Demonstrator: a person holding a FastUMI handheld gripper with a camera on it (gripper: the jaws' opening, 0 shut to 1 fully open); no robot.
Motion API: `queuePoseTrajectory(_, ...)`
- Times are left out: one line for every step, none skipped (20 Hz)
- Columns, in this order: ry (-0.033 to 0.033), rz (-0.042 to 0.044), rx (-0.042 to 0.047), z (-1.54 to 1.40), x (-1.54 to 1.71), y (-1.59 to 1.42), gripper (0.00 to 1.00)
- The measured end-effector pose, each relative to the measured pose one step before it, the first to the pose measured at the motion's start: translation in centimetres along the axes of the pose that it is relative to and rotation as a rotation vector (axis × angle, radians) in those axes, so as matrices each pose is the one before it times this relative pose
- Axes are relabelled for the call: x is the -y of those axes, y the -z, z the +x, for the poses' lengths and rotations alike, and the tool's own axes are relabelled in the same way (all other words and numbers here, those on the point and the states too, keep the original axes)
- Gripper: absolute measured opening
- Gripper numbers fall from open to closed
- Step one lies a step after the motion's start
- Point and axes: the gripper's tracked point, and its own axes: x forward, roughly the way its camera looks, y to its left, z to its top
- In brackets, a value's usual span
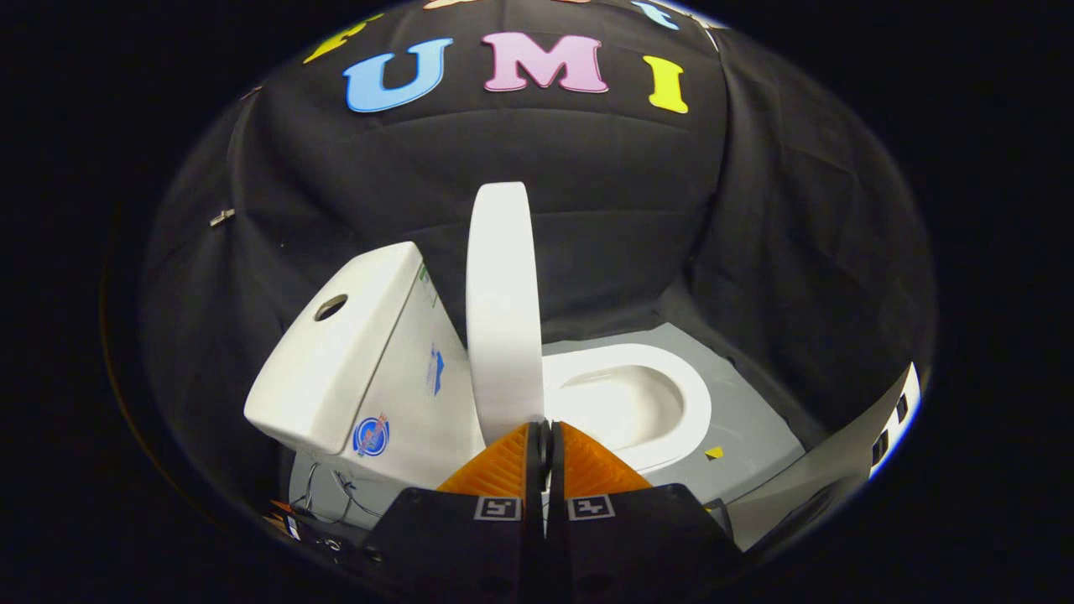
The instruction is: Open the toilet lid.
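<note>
The white toilet lid [502, 310] stands raised, nearly upright, seen edge-on between the tank [344, 352] and the bowl. The open bowl [638, 403] with its white rim lies to the right of the lid. My gripper [545, 429] sits just below the lid's lower edge with its orange fingers [502, 466] pressed together, nothing between them. The fingertips are close to the lid's base; whether they touch it I cannot tell.
The tank has a round hole [331, 307] in its top and stickers on its side. The toilet stands on a grey floor plate [747, 428] with a small yellow marker [714, 452]. Cables [323, 495] lie below the tank. Black cloth hangs behind.
</note>
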Motion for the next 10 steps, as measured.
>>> queuePoseTrajectory(0.00989,-0.01459,0.01005,-0.089,-0.603,-0.006,0.06)
queuePoseTrajectory(0.00895,-0.01611,0.00883,-0.123,-0.602,0.056,0.06)
queuePoseTrajectory(0.00257,-0.01935,0.00918,-0.044,-0.739,0.035,0.06)
queuePoseTrajectory(0.00260,-0.01983,0.00892,-0.074,-0.785,0.037,0.06)
queuePoseTrajectory(0.01022,-0.01994,0.00992,-0.046,-0.567,-0.022,0.07)
queuePoseTrajectory(0.01821,-0.01523,0.01052,-0.093,-0.382,0.002,0.07)
queuePoseTrajectory(0.02025,-0.01007,0.01055,-0.060,-0.249,0.035,0.07)
queuePoseTrajectory(0.01681,-0.00229,0.01149,-0.079,-0.304,-0.042,0.07)
queuePoseTrajectory(0.00945,0.00032,0.00841,-0.041,-0.405,0.002,0.07)
queuePoseTrajectory(0.00342,-0.00145,0.00767,-0.063,-0.390,0.043,0.07)
